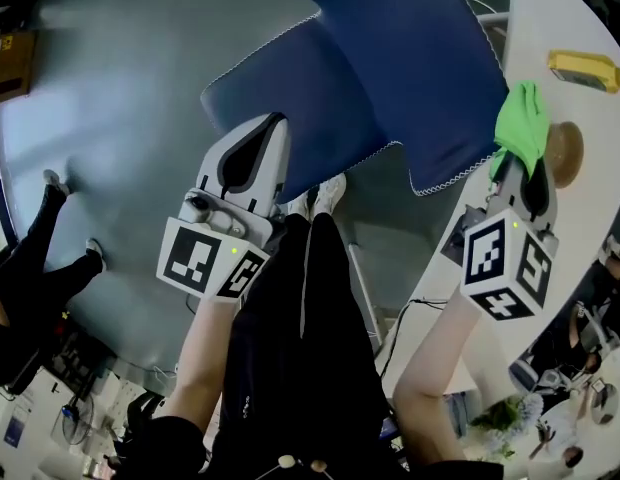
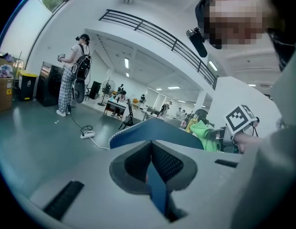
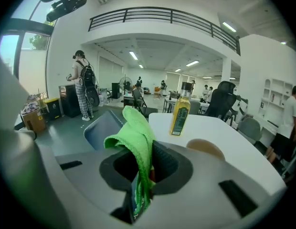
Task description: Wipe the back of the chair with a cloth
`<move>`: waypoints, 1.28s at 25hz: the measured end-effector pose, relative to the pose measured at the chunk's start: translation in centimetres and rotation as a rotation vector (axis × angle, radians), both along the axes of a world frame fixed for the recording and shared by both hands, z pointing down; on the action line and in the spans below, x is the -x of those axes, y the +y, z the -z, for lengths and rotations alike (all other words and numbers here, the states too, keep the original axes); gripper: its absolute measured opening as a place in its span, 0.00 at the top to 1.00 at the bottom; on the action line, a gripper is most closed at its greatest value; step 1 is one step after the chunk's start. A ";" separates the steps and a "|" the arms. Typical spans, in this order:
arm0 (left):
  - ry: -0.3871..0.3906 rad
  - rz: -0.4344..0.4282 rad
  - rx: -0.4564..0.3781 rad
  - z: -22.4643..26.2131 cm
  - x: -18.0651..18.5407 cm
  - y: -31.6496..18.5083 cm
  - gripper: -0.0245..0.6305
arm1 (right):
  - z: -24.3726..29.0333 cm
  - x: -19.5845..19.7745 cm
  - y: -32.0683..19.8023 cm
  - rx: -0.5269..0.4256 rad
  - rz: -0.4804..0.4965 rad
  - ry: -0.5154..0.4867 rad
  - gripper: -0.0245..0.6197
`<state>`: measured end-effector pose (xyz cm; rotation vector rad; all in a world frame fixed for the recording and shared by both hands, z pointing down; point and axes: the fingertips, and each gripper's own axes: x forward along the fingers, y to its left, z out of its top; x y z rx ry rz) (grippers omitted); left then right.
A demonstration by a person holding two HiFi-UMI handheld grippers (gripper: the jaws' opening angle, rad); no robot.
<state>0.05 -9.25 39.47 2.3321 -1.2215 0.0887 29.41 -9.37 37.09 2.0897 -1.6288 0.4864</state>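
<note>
Chair back (image 1: 410, 58) lies just left of our right gripper (image 1: 520, 166), which clamps the cloth (image 1: 522, 118); left gripper (image 1: 270, 126) pinches the chair edge (image 2: 157, 187).

Left gripper (image 1: 274, 121): held in left hand, fingers (image 2: 170, 164) closed together, nothing clamped. Right gripper (image 1: 523, 180): held in right hand, fingers (image 3: 163, 162) pinched on green cloth (image 3: 134, 133). Left forearm (image 1: 204, 360), right forearm (image 1: 430, 370): bare, extended forward, well apart.
</note>
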 end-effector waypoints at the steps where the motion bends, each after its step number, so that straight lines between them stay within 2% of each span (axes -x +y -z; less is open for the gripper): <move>1: 0.001 0.008 0.003 -0.2 0.1 -0.2 0.95 | -0.3 0.2 -0.1 0.008 0.007 -0.002 0.89; 6: 0.012 0.030 0.010 -0.7 0.0 -0.8 0.95 | -1.7 1.0 -1.0 0.035 0.043 0.000 0.89; 21: 0.009 0.042 0.028 -1.5 0.3 -0.3 0.95 | -1.6 2.8 -1.1 0.040 0.084 -0.005 0.89; 26: 0.008 0.040 0.035 -1.8 0.1 -0.2 0.95 | -2.3 4.1 -1.1 0.055 0.110 -0.041 0.89; 30: 0.001 0.043 0.035 -1.0 -1.6 -0.5 0.95 | -3.0 3.6 -1.3 0.083 0.136 -0.075 0.89; 32: -0.005 0.049 0.039 -1.3 -1.0 -0.5 0.95 | -4.3 4.1 -1.3 0.104 0.137 -0.066 0.89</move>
